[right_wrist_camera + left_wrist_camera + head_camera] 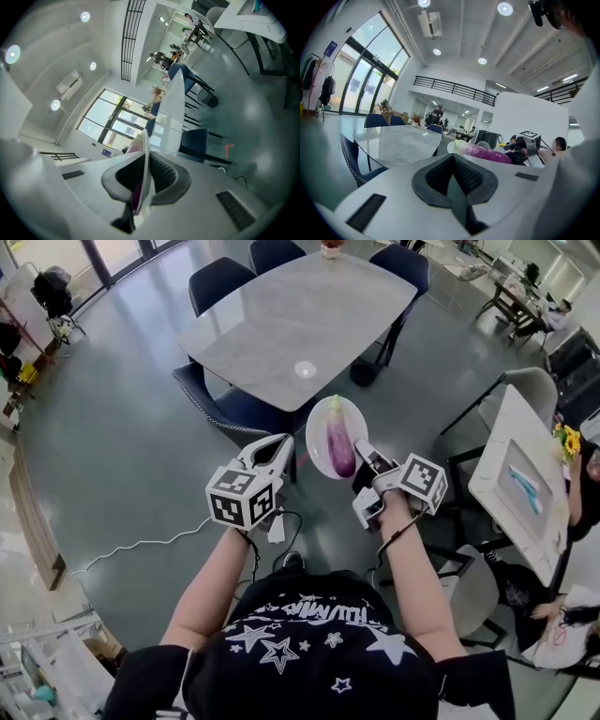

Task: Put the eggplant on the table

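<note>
The eggplant (339, 448) lies on a white plate (319, 439) that is held up in the air, not yet over the desk (281, 324). Its long axis runs away from the person: the pale green stem end points toward the desk, the purple body back toward the right gripper (364, 456).

That gripper carries the load. In the right gripper view its jaws are clenched on the thin rim of the plate (146, 157), with a strip of purple showing just behind the rim. The grip is on the plate, not on the eggplant itself.

The left gripper (281, 442) hangs just beside the plate's left edge without touching it. Its own view shows the 2 jaws pressed together with nothing between them, and the eggplant (487, 153) off to its right, at about the same height.

The grey marble desk lies ahead of the plate, with a dark blue chair (239, 413) at the desk's near edge, between it and the person. I judge this to be the carry. The move to come turns on bringing the plate forward past the chair and over the desktop. With only 1 rim held, the plate could tip and the eggplant could roll sideways.
</note>
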{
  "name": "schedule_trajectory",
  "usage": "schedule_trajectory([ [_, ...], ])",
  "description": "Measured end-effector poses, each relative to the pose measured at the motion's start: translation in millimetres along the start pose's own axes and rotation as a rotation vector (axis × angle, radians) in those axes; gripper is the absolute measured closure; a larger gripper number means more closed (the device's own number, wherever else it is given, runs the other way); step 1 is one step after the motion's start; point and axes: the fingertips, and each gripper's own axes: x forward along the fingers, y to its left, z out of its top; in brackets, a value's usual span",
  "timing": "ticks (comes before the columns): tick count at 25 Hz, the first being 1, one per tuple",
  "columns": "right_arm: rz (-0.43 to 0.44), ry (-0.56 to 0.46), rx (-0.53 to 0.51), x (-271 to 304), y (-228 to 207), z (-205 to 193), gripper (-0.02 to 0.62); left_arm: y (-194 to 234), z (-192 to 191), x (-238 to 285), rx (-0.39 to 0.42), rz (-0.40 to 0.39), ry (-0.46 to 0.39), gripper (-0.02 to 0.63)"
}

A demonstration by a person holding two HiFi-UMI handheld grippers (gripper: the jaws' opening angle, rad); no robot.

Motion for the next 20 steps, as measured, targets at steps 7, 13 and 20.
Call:
schedule_trajectory([
  [7,-0.032,0.001,0.002,41,8,12,0.565,41,15,11,-0.032,-0.001,0.004,0.600],
  [13,-0.019,0.011,0.007,68,3,33,0.565,59,23,35,-0.033,0.018,0.004,0.600],
  [20,0.004,0.048,0.012,123,-4,59,0.565,95,40,69,-0.039,0.065,-0.008,0.600],
])
